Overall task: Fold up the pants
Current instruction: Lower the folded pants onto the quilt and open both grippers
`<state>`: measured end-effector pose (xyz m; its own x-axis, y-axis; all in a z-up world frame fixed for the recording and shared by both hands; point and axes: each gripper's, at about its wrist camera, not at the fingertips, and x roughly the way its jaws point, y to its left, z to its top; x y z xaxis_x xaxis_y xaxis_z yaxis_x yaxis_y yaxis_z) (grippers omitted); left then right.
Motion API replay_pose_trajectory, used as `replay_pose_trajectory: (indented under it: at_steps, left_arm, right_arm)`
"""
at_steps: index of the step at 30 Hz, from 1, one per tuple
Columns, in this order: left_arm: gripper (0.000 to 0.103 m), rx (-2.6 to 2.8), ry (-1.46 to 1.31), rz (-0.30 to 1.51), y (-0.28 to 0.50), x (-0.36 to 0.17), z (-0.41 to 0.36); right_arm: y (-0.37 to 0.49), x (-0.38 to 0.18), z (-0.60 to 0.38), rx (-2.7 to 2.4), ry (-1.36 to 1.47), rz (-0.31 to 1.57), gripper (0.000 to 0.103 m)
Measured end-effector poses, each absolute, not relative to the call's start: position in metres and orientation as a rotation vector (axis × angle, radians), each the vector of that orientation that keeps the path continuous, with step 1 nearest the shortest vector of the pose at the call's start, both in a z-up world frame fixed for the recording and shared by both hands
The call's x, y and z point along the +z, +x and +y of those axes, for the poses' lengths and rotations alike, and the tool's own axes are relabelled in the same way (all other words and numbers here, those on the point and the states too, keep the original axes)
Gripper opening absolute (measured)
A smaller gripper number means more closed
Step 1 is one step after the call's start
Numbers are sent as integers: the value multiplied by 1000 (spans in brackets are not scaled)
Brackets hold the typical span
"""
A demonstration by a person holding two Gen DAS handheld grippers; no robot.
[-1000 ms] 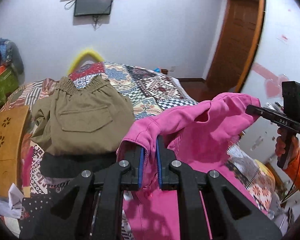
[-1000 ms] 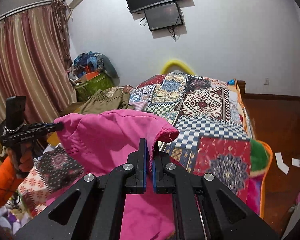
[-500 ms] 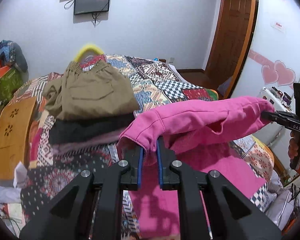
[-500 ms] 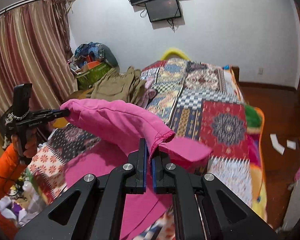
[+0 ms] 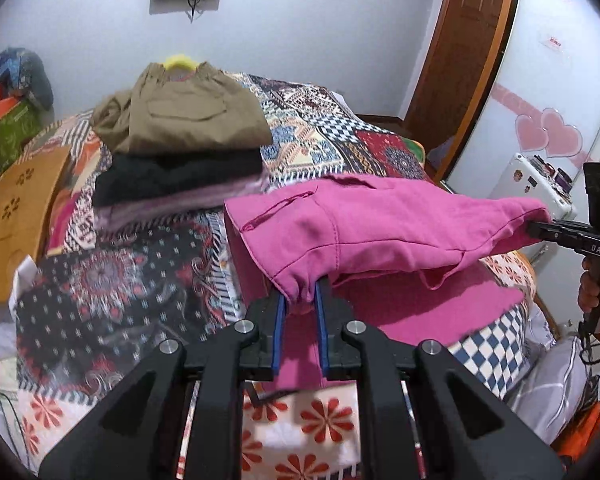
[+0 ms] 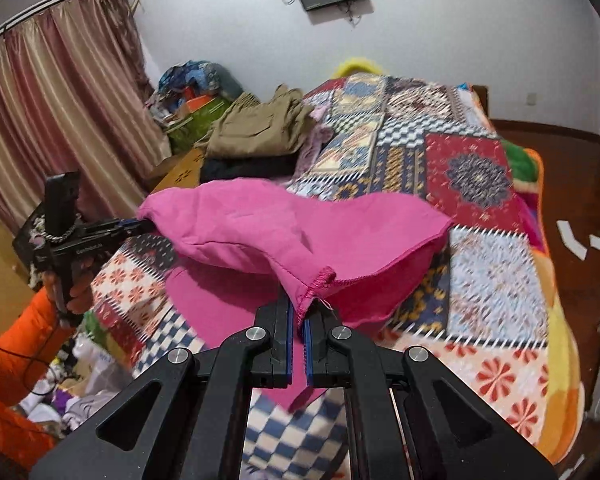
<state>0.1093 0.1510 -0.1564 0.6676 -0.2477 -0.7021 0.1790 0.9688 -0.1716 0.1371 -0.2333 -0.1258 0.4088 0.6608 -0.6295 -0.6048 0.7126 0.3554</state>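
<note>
The pink pants [image 5: 364, 224] hang stretched between my two grippers above the patchwork bed. My left gripper [image 5: 299, 304] is shut on one bunched corner of the pants. My right gripper [image 6: 299, 314] is shut on the stitched hem corner of the pink pants [image 6: 300, 236]. The right gripper also shows at the right of the left wrist view [image 5: 540, 229], the left gripper at the left of the right wrist view [image 6: 140, 225]. The lower part of the pants lies on the bed under the lifted layer.
A stack of folded clothes, khaki pants [image 5: 188, 120] on top of black ones, sits at the bed's far left [image 6: 260, 132]. The patchwork bedspread [image 6: 480, 184] covers the bed. A wooden board [image 5: 16, 200] lies beside the stack. Curtains [image 6: 60, 112] and clutter stand left.
Both grippers have carried the held pants edge forward and down over the bed, pulling the fabric flatter and more spread. The folded stack now sits farther away in view.
</note>
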Motion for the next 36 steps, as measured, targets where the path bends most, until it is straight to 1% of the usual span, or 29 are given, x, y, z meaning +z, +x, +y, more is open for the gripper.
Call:
replay_pose_trajectory:
  at_steps: [11, 22, 24, 26, 32, 34, 36]
  left_arm:
    - [14, -241, -107, 863, 83, -180, 161]
    - [14, -237, -119, 912, 70, -203, 168]
    - [15, -230, -116, 918, 69, -206, 169]
    - [20, -213, -107, 931, 69, -209, 169]
    - [20, -144, -77, 984, 58, -221, 180]
    - [20, -105, -84, 993, 54, -220, 188]
    - [20, -52, -72, 969, 52, -208, 195]
  right_arm:
    - [120, -141, -226, 832, 33, 892, 4]
    - [114, -164, -217, 859, -37, 996, 4]
    - [112, -167, -215, 863, -51, 1008, 4]
    - [112, -169, -214, 863, -65, 1026, 5]
    - [116, -172, -226, 801, -114, 1078, 5]
    - [119, -170, -235, 768, -116, 1089, 6]
    - [121, -162, -242, 728, -129, 1081, 7]
